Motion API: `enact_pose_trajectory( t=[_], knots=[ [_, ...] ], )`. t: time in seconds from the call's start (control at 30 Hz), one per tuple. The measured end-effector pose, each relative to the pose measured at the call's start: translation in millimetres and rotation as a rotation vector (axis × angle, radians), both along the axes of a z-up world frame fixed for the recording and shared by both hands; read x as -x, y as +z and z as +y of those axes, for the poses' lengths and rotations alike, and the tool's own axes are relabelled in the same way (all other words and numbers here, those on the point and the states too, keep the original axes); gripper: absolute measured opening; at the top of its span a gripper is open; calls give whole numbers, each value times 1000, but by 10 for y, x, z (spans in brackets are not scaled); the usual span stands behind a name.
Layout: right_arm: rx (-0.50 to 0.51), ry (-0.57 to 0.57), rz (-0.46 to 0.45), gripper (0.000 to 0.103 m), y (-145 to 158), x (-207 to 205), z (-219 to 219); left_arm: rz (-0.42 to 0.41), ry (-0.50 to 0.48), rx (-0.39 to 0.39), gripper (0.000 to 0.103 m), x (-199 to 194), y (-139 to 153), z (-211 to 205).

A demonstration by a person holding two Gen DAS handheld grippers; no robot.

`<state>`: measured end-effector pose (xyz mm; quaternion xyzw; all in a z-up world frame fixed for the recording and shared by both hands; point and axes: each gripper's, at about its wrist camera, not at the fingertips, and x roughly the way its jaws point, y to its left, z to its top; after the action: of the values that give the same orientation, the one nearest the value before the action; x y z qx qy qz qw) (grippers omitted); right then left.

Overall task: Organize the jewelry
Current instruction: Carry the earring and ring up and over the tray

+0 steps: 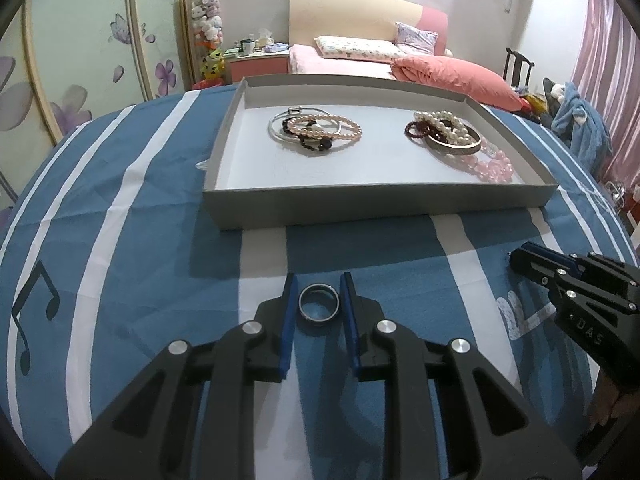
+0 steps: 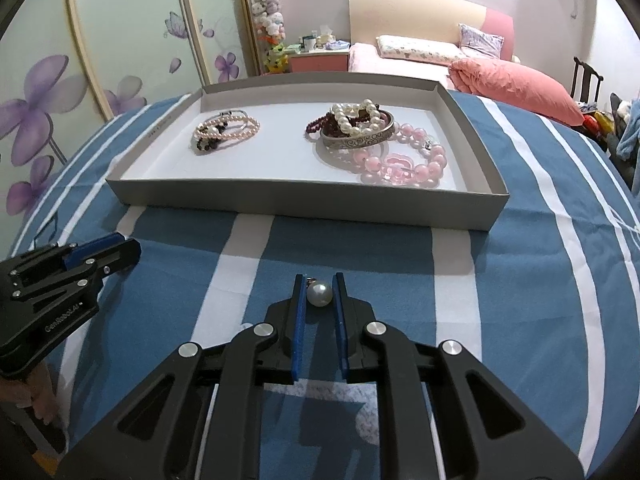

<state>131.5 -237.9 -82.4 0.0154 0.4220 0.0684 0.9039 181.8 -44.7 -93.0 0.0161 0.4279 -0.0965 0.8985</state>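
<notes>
Ring (image 1: pixel 319 309) flat, hole upward

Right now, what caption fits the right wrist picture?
Right gripper pinching a pearl, jewelry tray ahead.

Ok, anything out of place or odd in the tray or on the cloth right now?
Nothing stands out. The tray sits flat, and the bracelets lie in two heaps inside it, nothing spilled.

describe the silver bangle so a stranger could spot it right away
Start at the grey tray on the blue striped cloth, then go to its right-hand heap. The silver bangle is the one wide, rigid metal band with scrollwork; everything around it is strung beads.
</notes>
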Motion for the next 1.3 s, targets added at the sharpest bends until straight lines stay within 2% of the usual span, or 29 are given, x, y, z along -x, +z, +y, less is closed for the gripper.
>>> enact_pose_trajectory(
  t=[0.2,0.47,0.67,0.93,1.3],
  knots=[
    [-25,-7,-85,14,203,82,5,-76,31,56,22,94,194,111],
    [-18,-18,-309,14,603,304,64,-326,70,90,22,393,643,154],
    [4,-40,-478,14,828,458,126,-465,92,78,22,542,863,125],
    [46,-96,-625,14,998,509,144,-542,115,63,22,601,1024,91],
    [46,-131,-646,14,1035,371,99,-596,128,34,22,594,1117,-13]
  ],
)
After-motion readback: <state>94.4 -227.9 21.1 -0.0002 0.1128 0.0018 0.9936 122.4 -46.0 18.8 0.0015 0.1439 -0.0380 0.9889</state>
